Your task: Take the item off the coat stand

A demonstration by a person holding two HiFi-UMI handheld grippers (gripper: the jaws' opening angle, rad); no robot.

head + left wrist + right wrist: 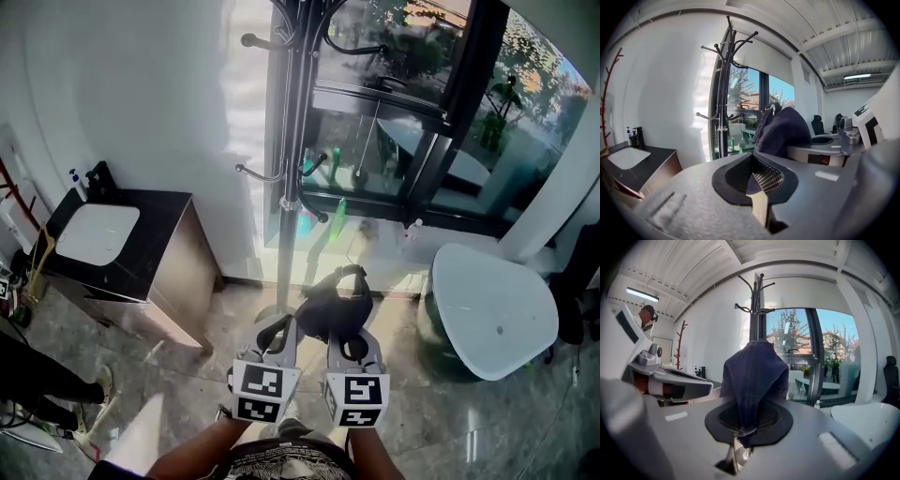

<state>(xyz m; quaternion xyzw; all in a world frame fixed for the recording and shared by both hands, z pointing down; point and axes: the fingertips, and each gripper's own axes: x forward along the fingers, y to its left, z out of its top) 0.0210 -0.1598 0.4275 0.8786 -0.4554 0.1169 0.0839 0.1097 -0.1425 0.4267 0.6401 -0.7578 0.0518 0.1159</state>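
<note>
The black coat stand (286, 141) rises by the window, its hooks bare; it also shows in the left gripper view (723, 93) and behind the item in the right gripper view (757, 310). A dark navy fabric item (328, 305) with a strap loop hangs clear of the stand, in front of it. My right gripper (345, 336) is shut on its lower edge, and the cloth drapes up over the jaws (752, 376). My left gripper (274, 333) sits just left of it, shut with nothing between its pads (757, 180). The item (783, 131) appears to its right.
A black-topped cabinet with a white basin (94, 234) stands at the left wall. A white rounded table (492, 300) stands at the right, with a dark chair (577, 281) beyond it. Someone's legs (37, 375) show at the left edge. Glass windows lie behind the stand.
</note>
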